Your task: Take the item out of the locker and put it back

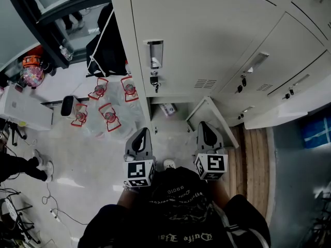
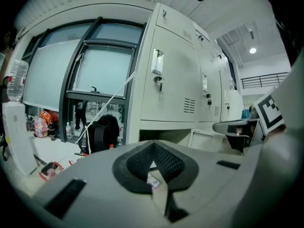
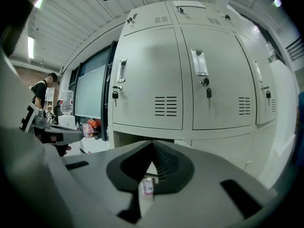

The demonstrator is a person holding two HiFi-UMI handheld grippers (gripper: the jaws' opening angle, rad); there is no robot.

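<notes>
The person is standing before the lockers (image 1: 207, 35), and the bottom one at the centre of the head view is hanging open, its door (image 1: 211, 119) swinging out toward the lower right. The item (image 1: 168, 109), a small pale packet with pinkish print, is lying on that locker's floor, not yet taken out. The left claw (image 1: 141, 133) is hovering at lower centre-left with its jaws pressed together and nothing between them. The right claw (image 1: 204, 125) is doing the same at lower centre-right, closed tight and empty, just beside the door's free edge. Both are pointing into the opening, and the packet is sitting ahead of them and lower down, between their two lines. It is peeking through below each closed tip, in the left gripper view (image 2: 153, 180) and the right gripper view (image 3: 147, 186). Neither claw is looking clearly nearer. The left one is facing a clear way in, while the right is crowding the door. The packet's long axis is too small for me to tell. I am judging that a claw needs to spread wide before reaching in.
</notes>
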